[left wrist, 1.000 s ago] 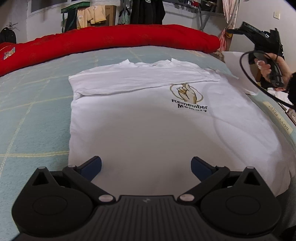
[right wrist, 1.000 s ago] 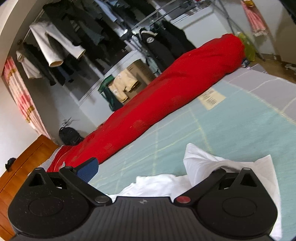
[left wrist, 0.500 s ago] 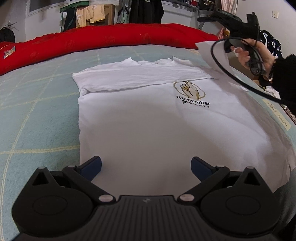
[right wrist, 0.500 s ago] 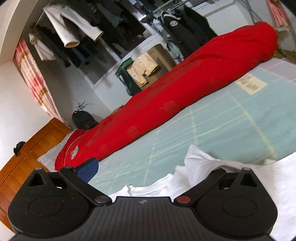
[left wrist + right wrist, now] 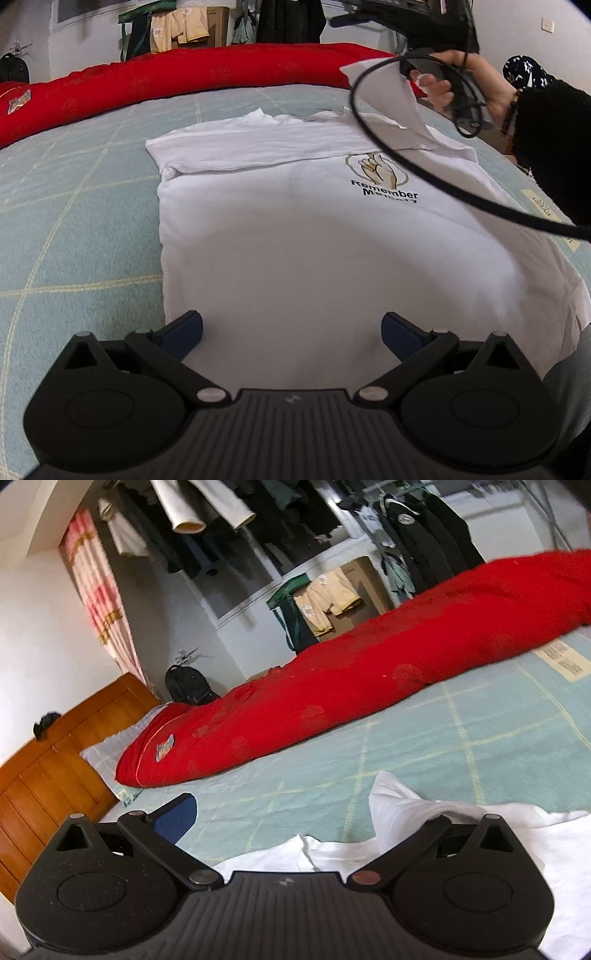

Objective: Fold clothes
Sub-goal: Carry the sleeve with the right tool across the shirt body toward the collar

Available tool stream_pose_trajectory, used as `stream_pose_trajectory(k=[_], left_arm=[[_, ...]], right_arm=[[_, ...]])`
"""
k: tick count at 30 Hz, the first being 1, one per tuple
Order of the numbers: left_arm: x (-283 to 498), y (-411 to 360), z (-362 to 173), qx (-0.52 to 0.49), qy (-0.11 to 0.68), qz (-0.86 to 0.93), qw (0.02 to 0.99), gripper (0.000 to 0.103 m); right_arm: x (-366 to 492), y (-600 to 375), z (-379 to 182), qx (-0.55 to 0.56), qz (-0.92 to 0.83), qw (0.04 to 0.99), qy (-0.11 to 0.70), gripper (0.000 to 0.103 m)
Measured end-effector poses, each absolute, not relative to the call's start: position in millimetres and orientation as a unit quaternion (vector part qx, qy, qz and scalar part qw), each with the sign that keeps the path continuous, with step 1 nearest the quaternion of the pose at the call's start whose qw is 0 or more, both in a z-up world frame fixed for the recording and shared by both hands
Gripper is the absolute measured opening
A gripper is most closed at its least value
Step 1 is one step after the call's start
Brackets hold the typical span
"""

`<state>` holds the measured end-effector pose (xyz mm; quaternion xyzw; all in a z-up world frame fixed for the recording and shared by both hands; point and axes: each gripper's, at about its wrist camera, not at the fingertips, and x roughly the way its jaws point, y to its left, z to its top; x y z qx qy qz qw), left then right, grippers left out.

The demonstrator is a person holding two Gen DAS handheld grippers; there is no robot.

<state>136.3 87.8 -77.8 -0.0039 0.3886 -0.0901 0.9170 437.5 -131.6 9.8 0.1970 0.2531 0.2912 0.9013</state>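
We see a white T-shirt point(image 5: 314, 236) lying flat on the pale green bedsheet point(image 5: 74, 229), in front of the red quilt point(image 5: 166, 85), its top edge folded over above a printed hand logo point(image 5: 378, 171). Our left gripper point(image 5: 291, 328) hovers over the shirt's near hem, jaws wide apart and empty. Our right gripper point(image 5: 306, 812) lifts the shirt's sleeve point(image 5: 399, 805); white cloth drapes over one finger, and we cannot tell whether it is clamped.

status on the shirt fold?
Left gripper open, low over white T-shirt. Right gripper carrying lifted sleeve; jaw state unclear. Nothing in the way.
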Motion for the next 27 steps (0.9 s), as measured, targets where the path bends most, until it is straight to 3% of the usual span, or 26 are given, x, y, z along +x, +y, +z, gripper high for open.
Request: stream_pose_trajectory(k=[27], left_arm=[[130,88,-80,-0.001,0.386,-0.088,0.918,0.102]], right_arm=[[395,0,-30,-0.1,0.308,0.903,0.284,0.103]])
